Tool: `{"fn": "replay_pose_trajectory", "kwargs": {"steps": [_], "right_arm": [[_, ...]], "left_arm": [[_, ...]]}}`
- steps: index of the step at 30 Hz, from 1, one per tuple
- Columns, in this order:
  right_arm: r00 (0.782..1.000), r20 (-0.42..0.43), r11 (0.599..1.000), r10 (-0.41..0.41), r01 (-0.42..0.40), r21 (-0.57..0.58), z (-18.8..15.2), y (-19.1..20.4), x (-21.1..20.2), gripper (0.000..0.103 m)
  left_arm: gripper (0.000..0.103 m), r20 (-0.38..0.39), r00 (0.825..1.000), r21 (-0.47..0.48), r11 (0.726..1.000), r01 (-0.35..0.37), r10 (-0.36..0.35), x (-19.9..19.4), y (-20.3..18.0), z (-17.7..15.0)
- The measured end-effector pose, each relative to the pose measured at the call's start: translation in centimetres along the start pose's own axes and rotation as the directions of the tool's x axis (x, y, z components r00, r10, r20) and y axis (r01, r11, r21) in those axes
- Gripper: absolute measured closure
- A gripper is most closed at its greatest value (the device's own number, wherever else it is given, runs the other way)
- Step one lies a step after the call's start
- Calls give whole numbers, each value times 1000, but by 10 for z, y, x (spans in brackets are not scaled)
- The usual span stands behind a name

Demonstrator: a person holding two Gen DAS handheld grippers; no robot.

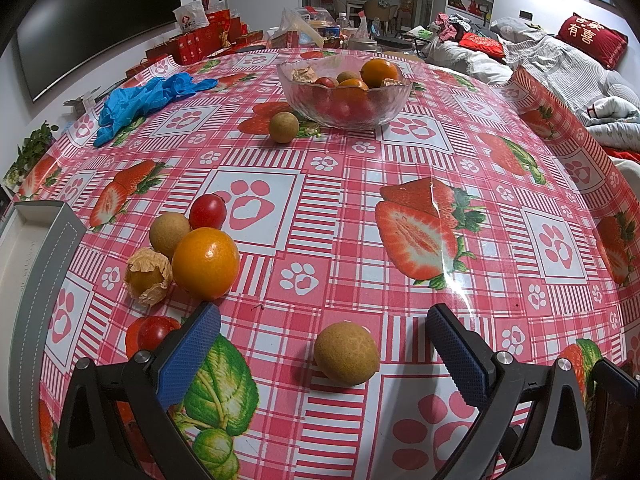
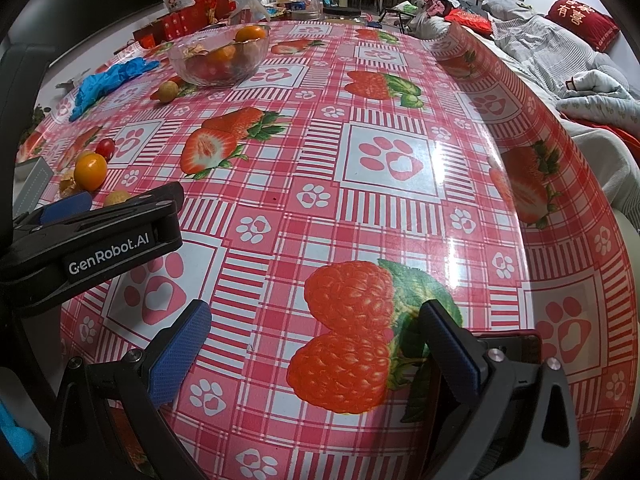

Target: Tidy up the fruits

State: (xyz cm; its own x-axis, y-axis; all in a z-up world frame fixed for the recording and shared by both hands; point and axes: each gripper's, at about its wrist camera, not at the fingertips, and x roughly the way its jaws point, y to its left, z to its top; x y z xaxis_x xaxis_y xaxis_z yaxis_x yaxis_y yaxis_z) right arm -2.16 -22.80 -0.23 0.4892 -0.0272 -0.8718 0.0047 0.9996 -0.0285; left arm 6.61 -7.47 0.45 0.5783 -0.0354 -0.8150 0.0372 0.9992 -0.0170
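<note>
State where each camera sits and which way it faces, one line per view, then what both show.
Left wrist: on the left hand-held gripper, low over the tablecloth, facing the glass bowl; its open blue fingers flank a longan.
Right wrist: on the right hand-held gripper, open over bare cloth, facing the same way; the left hand-held gripper shows at left.
Shared: bowl, blue gloves, orange.

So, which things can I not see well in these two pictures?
- Left wrist view: the left finger covers part of a red tomato.
- Left wrist view: fruits low in the glass bowl are blurred by its textured wall.
- Right wrist view: the left gripper partly hides a brown longan and a husked fruit.
</note>
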Motion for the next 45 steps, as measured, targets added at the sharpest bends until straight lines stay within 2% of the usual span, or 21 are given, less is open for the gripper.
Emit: {"fn": "replay_pose_trajectory", "kwargs": {"steps": [21, 25, 28, 31, 34, 40, 43, 45], "right_arm": [[1000, 2, 1000, 1, -1, -1, 1, 0, 2, 0], [1000, -2, 1000, 2, -2, -3, 1, 0, 2, 0], [1000, -18, 1000, 3, -3, -4, 2, 0, 3, 0], [999, -32, 1000, 4, -4, -3, 3, 0, 3, 0], [999, -32, 1000, 4, -4, -2, 3, -1, 3, 0], [999, -51, 1000, 3, -2, 22, 0, 0, 0, 0], [995, -31, 995, 97, -96, 37, -7, 7, -10, 0], [992, -20, 992, 124, -123, 29, -9, 15, -14, 0]], "left_arm": [[0, -4, 1000, 33, 999, 24, -24, -2, 1, -2], [0, -44, 998, 54, 998, 41, -39, -3, 2, 0], [0, -80, 995, 24, 997, 67, -65, -14, 8, -1], [0, -23, 997, 57, 995, 81, -80, -44, 13, -5], [0, 28, 999, 91, 995, 30, -33, -78, 32, -20], [0, 33, 999, 16, 1000, -18, 18, -107, 95, -49], [0, 29, 999, 4, 1000, -13, 13, -112, 112, -61], [0, 20, 1000, 11, 1000, -19, 19, -112, 115, -70]]}}
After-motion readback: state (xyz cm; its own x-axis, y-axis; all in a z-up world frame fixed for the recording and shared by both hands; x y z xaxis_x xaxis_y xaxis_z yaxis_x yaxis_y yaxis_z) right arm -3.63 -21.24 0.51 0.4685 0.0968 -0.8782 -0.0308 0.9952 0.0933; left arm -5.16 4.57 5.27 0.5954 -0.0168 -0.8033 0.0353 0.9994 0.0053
